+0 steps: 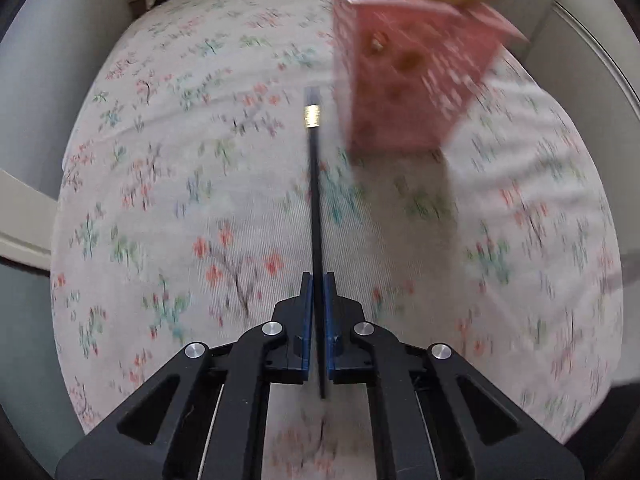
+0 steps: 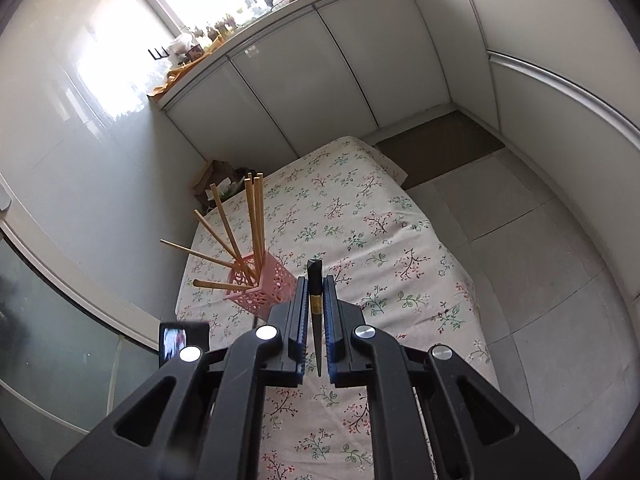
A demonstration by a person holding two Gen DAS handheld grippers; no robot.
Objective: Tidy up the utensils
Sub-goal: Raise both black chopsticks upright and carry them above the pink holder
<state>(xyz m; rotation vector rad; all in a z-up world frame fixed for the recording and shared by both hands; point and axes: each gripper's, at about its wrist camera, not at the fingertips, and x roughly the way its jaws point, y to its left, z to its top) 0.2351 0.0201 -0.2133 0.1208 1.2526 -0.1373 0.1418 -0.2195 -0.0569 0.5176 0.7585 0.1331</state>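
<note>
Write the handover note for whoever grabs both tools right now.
Left tool: shut on a black chopstick with a gold band, pointing toward the pink holder.
Right tool: shut on a second black chopstick, high above the floral-cloth table.
Pink holder stands on the table and already carries several wooden chopsticks, splayed out.
Done: the wooden ones are in the holder.
Left: drop both black chopsticks into the holder. The left-wrist view is motion-blurred, so steady before lowering.
</note>
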